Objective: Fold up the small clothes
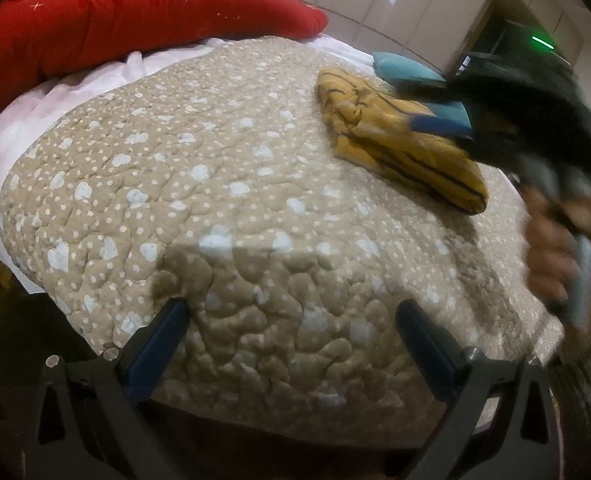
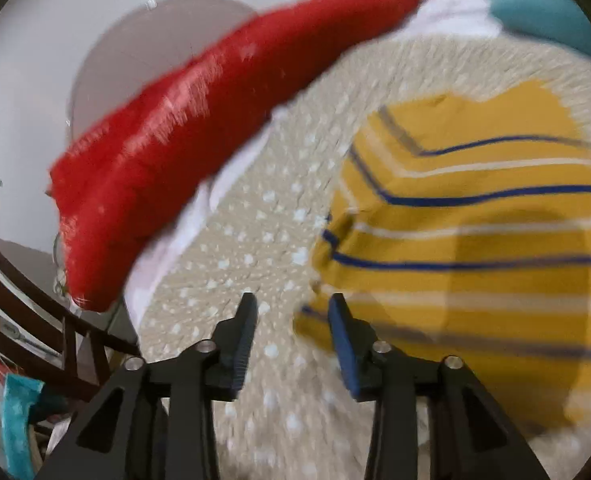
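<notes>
With its jaws parted and nothing between them, the right gripper (image 2: 291, 308) hangs at the edge of the yellow striped garment (image 2: 475, 232) – bunched on the quilted bedspread (image 1: 215, 200), likely awaiting folding. The left gripper (image 1: 291, 320) hovers open, empty.

You work over a bed (image 1: 35, 120) with a pale sheet, most of it covered by a beige quilted spread (image 1: 223, 208) dotted with white spots and hearts. On the spread lies a folded yellow garment (image 1: 395, 148) with dark blue and white stripes, toward the far right as your left camera sees it. A teal cloth (image 1: 407, 70) lies just beyond it, touching or nearly so. A red quilt (image 1: 115, 20) with pale flower print is heaped along the far edge, on the sheet.
</notes>
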Demonstrator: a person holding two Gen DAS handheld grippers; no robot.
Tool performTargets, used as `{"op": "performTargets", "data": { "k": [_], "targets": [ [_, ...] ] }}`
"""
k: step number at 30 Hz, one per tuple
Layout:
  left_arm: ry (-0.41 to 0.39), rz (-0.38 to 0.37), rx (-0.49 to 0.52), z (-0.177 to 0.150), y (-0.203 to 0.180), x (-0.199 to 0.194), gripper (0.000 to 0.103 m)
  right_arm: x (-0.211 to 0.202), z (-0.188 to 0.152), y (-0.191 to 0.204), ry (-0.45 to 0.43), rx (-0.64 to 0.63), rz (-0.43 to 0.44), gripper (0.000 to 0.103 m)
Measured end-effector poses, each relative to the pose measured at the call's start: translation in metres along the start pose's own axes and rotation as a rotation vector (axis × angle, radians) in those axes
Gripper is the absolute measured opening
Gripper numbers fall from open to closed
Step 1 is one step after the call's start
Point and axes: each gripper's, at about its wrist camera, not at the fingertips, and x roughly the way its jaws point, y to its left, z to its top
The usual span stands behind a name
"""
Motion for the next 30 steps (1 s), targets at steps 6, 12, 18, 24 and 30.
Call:
{"op": "performTargets", "data": {
  "k": [6,12,18,24,30],
  "targets": [
    [-0.037,0.090,0.090,0.003,-0.025,-0.008,0.103,-0.094,-0.074,-0.033,-0.120,-0.029,-0.370,0.067],
    [-0.024,0.114,0.203,0.016,-0.068,0.004,0.103,-0.140,-0.147,-0.083,-0.127,0.047,-0.622,0.069],
    [-0.003,0.144,0.304,0.026,-0.109,0.037,0.103,-0.159,-0.170,-0.106,-0.203,0.112,-0.574,0.074],
    [0.053,0.235,0.301,0.015,-0.120,0.069,0.103,-0.148,-0.180,-0.102,-0.233,0.114,-0.561,0.079],
    [0.017,0.258,0.302,0.008,-0.123,0.070,0.103,-0.135,-0.188,-0.095,-0.231,0.060,-0.622,0.085]
  ]
}}
